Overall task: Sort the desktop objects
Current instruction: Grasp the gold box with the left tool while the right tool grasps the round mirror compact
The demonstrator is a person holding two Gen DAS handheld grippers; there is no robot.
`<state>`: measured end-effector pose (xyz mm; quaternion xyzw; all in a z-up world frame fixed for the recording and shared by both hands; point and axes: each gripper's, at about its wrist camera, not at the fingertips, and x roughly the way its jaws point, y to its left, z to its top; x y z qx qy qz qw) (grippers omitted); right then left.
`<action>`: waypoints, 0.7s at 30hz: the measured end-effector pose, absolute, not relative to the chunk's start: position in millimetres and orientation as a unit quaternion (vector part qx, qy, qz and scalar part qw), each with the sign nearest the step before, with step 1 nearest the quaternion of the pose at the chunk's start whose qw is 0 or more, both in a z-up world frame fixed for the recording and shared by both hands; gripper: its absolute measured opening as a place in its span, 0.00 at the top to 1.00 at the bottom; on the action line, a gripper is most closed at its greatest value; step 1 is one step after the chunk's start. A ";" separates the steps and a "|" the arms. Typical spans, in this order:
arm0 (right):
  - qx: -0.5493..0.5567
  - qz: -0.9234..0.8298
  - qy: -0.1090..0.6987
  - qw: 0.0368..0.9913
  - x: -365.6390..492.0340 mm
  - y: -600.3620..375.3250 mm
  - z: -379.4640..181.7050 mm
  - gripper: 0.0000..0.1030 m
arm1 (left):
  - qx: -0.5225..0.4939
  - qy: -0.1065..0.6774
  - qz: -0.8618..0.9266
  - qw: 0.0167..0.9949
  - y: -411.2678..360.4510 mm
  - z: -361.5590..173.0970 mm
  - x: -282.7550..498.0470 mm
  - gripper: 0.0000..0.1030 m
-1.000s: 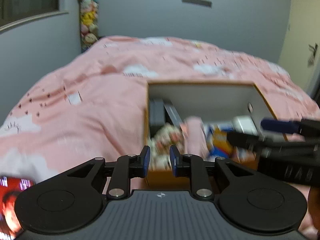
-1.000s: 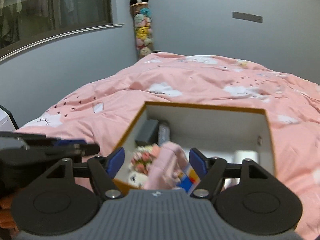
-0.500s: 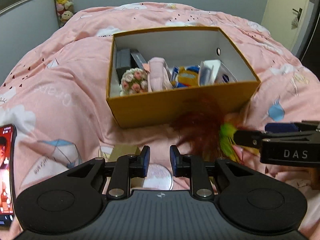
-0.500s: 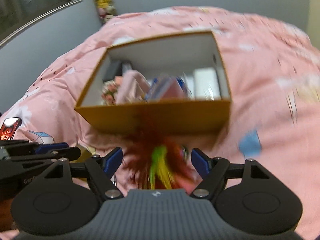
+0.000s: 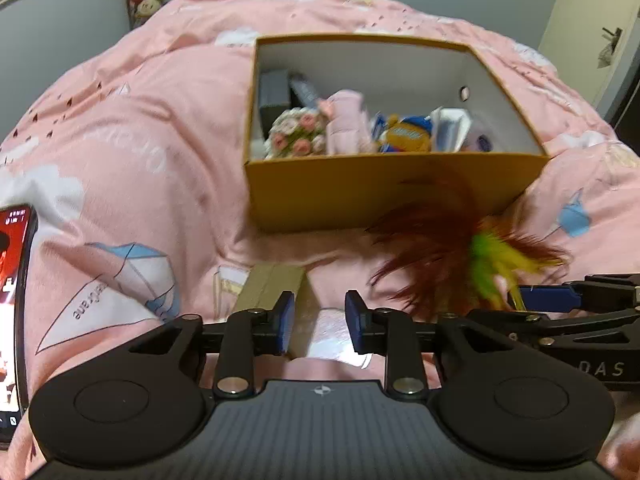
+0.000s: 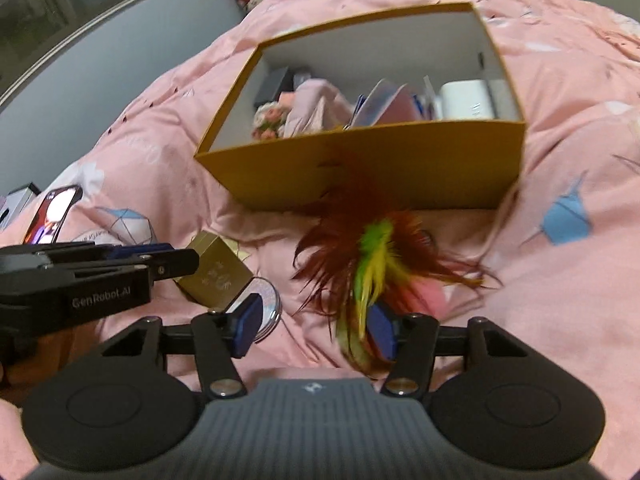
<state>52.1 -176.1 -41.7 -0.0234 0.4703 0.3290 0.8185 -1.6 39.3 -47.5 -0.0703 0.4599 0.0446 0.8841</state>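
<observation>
- 1 feather toy (image 6: pixel 372 264) lies on the pink duvet (image 6: pixel 560 280) before the box (image 6: pixel 360 176).
- 1 gold carton (image 6: pixel 216 276) and 1 round disc (image 6: pixel 266 306) lie nearby.
- Right gripper (image 6: pixel 316 330): jaws just narrowing, feathers between, not pinched.
- Left gripper (image 5: pixel 320 322): just widening slightly, empty.

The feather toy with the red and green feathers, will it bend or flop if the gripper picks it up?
The feather toy probably flops: its thin plumes splay loosely over the blanket. It looks very light, and probably squashes rather than breaks.
</observation>
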 end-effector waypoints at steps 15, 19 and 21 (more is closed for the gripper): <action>-0.060 0.391 0.569 0.721 103.5 -102.3 -95.6 0.62 | -0.020 0.521 0.029 0.853 65.4 -83.5 35.2 0.38; -0.042 0.392 0.598 0.697 109.7 -100.9 -113.1 0.61 | -0.052 0.536 0.018 0.842 74.9 -93.2 38.8 0.38; -0.040 0.391 0.607 0.691 111.1 -100.4 -117.7 0.61 | -0.063 0.540 0.015 0.839 77.8 -95.7 41.9 0.37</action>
